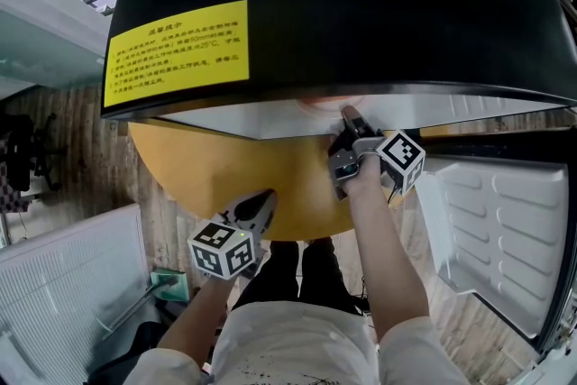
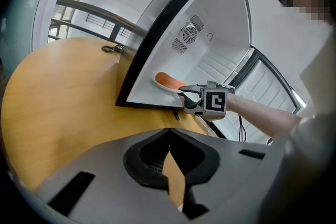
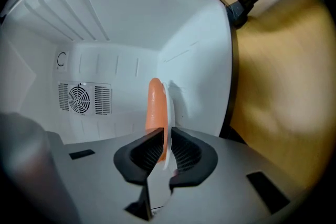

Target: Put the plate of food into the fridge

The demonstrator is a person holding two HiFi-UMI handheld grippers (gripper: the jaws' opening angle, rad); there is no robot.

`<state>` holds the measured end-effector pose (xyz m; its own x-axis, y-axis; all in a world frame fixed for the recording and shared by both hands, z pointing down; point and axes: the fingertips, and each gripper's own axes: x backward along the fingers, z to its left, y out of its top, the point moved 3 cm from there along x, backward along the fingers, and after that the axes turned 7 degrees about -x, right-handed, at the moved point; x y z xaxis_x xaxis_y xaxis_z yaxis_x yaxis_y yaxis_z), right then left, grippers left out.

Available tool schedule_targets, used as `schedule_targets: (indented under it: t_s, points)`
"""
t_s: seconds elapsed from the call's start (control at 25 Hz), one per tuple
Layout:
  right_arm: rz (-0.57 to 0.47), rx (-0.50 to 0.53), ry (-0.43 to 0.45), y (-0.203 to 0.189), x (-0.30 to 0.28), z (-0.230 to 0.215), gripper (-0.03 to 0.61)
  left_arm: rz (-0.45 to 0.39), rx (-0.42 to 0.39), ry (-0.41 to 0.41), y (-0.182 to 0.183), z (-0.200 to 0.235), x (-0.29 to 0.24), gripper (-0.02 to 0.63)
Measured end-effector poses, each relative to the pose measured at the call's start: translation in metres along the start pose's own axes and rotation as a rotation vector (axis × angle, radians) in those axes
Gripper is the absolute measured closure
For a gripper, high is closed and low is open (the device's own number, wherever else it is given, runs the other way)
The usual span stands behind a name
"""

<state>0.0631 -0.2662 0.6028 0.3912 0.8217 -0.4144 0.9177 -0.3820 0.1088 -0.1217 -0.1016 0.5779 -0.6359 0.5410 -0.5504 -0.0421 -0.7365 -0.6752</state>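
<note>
A white plate (image 3: pixel 166 105) with a long orange piece of food (image 3: pixel 155 105) is inside the open white fridge (image 3: pixel 121 29), low over its floor. My right gripper (image 3: pixel 167 140) is shut on the plate's near rim. From the left gripper view the plate (image 2: pixel 167 81) reaches just past the fridge's front edge, with the right gripper (image 2: pixel 185 97) at the opening. In the head view the right gripper (image 1: pixel 347 120) points under the black fridge top (image 1: pixel 361 4). My left gripper (image 1: pixel 261 205) hangs over the wooden table (image 1: pixel 234 176), shut and holding nothing.
The fridge stands on a round wooden table (image 2: pixel 63 92). Its door (image 1: pixel 505 230) is swung open to the right. A fan vent (image 3: pixel 84 98) is set in the back wall. A yellow label (image 1: pixel 176 54) is stuck on the fridge top. A small metal clip (image 2: pixel 112 49) lies on the table.
</note>
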Motion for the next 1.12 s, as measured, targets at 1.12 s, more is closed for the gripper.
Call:
schedule_targets:
  t_s: [1.12]
  points:
    - [0.029, 0.111, -0.136, 0.001, 0.025, -0.019, 0.535, 0.004, -0.011, -0.005, -0.005, -0.006, 0.0, 0.591]
